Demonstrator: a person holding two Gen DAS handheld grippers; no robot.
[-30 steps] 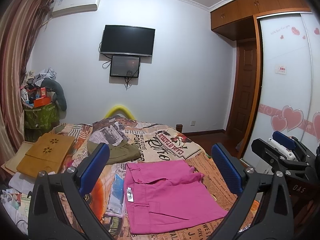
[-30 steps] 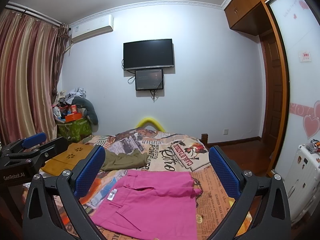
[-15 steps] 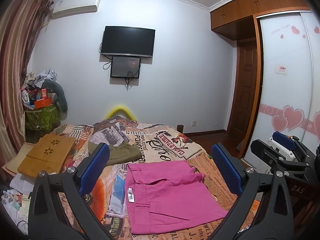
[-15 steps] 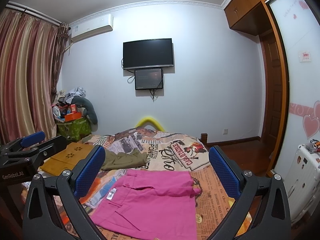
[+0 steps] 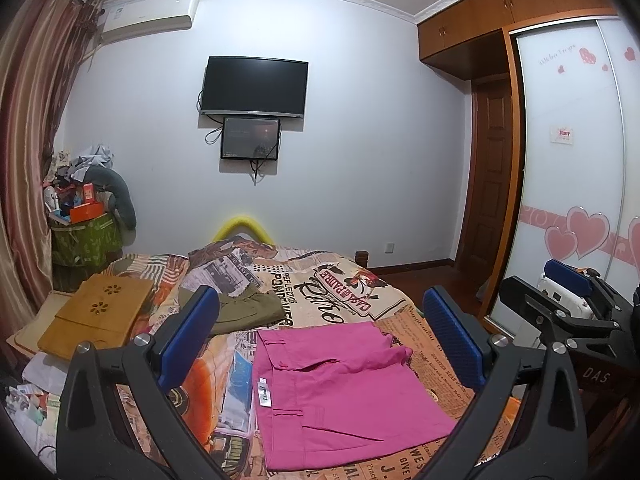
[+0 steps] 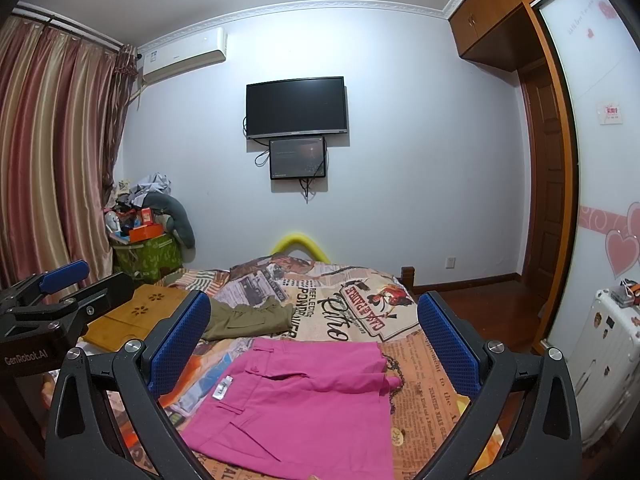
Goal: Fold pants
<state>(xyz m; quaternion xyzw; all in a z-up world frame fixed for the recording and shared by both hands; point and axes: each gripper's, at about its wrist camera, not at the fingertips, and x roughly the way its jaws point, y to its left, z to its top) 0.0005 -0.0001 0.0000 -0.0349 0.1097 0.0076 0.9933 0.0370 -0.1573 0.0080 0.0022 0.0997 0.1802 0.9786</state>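
Pink pants [image 5: 340, 392]: one pair, smooth woven cloth, folded into a flat, roughly square packet; a small white tag [image 5: 263, 391] on the waist side; one corner of cloth [image 5: 400, 354] sticks out at the right edge. Lies on the near part of the bed, in front of both grippers.
Olive pants [image 5: 248, 312]: one pair, matte cloth, folded and a little rumpled, farther up the bed, apart from the pink pair.
Bedspread [image 5: 340, 292]: one, printed with newspaper lettering and poster pictures in cream, orange and red; soft folds toward the far end.
Left gripper [image 5: 320, 344]: black frame, two fingers with blue ribbed pads [image 5: 188, 336]; jaws spread wide, nothing between them, held above the pink pair.
Right gripper [image 6: 314, 346]: same build, two blue dimpled pads [image 6: 180, 344]; jaws wide apart, nothing held.
Wooden board [image 5: 96, 314]: one, tan, flat, two flower cut-outs, at the bed's left edge.
Screens: two, dark and glossy: a television [image 5: 254, 86] on the wall and a smaller panel [image 5: 250, 138] just under it.
Yellow foam arc [image 5: 244, 228]: one, rounded, behind the bed.
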